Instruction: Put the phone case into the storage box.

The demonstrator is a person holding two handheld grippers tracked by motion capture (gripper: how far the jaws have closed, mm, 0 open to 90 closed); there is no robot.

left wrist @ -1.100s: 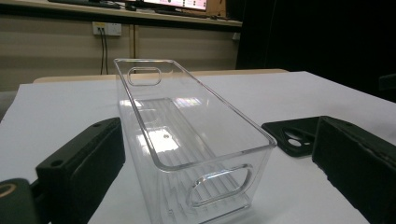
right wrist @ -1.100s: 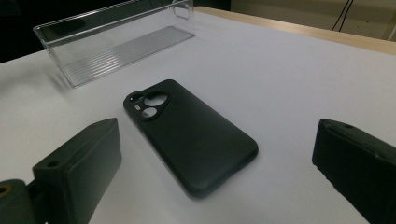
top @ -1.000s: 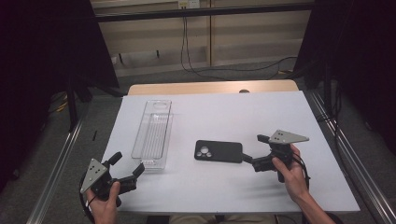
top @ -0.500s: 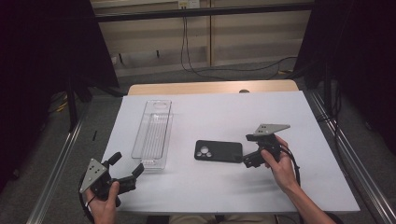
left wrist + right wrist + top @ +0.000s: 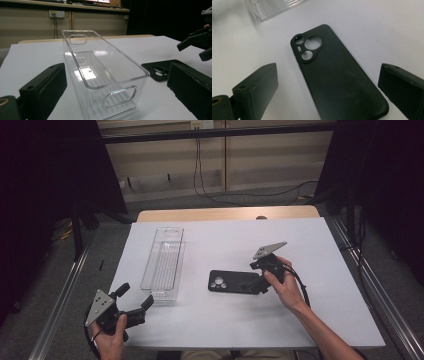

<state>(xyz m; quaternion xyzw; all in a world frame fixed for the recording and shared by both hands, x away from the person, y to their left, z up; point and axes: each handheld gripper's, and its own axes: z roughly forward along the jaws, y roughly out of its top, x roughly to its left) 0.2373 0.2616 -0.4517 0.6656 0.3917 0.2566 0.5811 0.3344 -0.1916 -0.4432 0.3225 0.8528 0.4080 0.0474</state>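
A black phone case (image 5: 232, 282) lies back side up on the white table (image 5: 225, 245), its camera cut-outs toward the left. My right gripper (image 5: 257, 279) is at its right end. In the right gripper view the phone case (image 5: 337, 75) lies between the jaws of my right gripper (image 5: 328, 72). The jaws have just been closing a little, but the pads stand clear of the case's edges, so the gripper is open. A clear plastic bin (image 5: 163, 262) stands left of the case. My left gripper (image 5: 136, 295) rests open near the front left, pointing at the bin (image 5: 100, 70).
A wooden strip (image 5: 225, 214) runs along the table's far edge. Metal rails (image 5: 60, 310) flank the table on both sides. Cables (image 5: 240, 195) lie on the floor beyond. In the left gripper view the right gripper (image 5: 197, 43) shows at the far right.
My right gripper has moved left and a little away from the person, up to the phone case's right end. The left gripper, the case and the bin have stayed put.
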